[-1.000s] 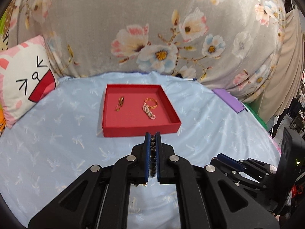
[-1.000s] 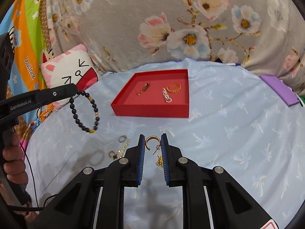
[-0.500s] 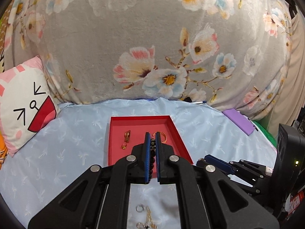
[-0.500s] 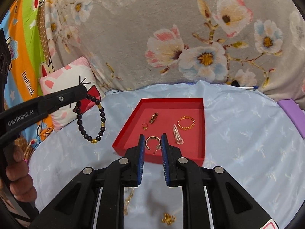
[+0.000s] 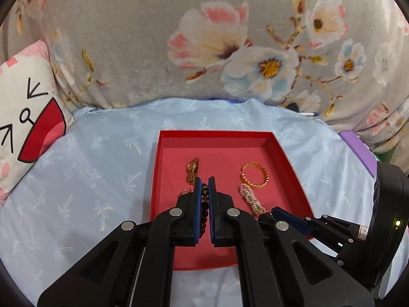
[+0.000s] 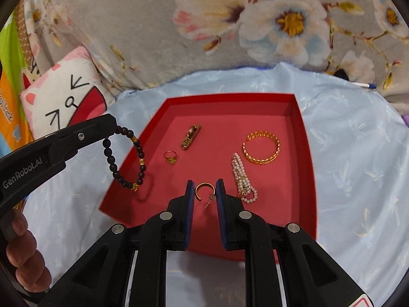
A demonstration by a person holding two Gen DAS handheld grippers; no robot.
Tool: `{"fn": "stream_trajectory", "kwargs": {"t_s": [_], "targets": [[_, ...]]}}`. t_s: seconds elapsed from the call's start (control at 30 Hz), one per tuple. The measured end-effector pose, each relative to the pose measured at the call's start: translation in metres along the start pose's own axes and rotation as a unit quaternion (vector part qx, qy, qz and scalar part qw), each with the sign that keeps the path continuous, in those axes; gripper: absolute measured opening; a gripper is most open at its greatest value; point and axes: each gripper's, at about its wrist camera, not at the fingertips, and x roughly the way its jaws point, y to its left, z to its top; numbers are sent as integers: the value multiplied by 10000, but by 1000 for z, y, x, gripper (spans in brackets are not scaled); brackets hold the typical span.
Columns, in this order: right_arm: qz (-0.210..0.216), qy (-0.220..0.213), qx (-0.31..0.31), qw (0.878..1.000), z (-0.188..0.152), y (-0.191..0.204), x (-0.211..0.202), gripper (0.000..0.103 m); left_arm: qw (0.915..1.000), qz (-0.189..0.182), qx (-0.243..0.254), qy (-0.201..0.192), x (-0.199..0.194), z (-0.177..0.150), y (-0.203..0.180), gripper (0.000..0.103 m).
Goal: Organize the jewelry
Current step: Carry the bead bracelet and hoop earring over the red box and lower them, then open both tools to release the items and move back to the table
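Blue bedsheet [image 6: 345, 153], red tray [image 6: 301, 117] of gold jewelry [image 6: 260, 148]; jaws clamping bracelet [image 6: 125, 158], earring [image 6: 204, 192].

Matt red tray [image 6: 304, 138]; shiny gold metal bangle [image 6: 260, 148]; glossy dark bead bracelet [image 6: 125, 158]; smooth blue cloth sheet [image 6: 358, 153]; plush floral blanket [image 6: 153, 25].

The tray [image 6: 304, 138] is bright red with a duller pinkish-red floor, on a pale blue sheet [image 6: 358, 153] printed with faint white sprigs. Behind, at the top of the frame, hangs a grey blanket [image 5: 127, 38] with pink, cream and blue flowers. At left sits a white cushion [image 6: 64, 97] — pink edging, black line face, red mouth. The bead bracelet [image 6: 127, 158] is black with gold beads; the chain bangle [image 6: 260, 148] is gold.
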Motion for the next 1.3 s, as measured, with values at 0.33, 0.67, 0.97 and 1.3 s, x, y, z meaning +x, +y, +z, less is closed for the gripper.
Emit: {"fn": "stream_trajectory", "kwargs": {"t_s": [0.33,0.67,0.97,1.3], "targets": [[-38,245,46,9997,2,-2,45,17,9987,240,-120,424,50,-7,15,5],[-158,-376,76,9991,-7,-7,-15,41,9981,480,-391,-20,7,-22,27,65],[22,-372,56,9993,-85,-6,-99,41,9986,356,-375,116,-56,-88,23,65],[-262,100,156,9995,-184,-13,-137,41,9977,383,-334,449,-94,-172,10,65]]}}
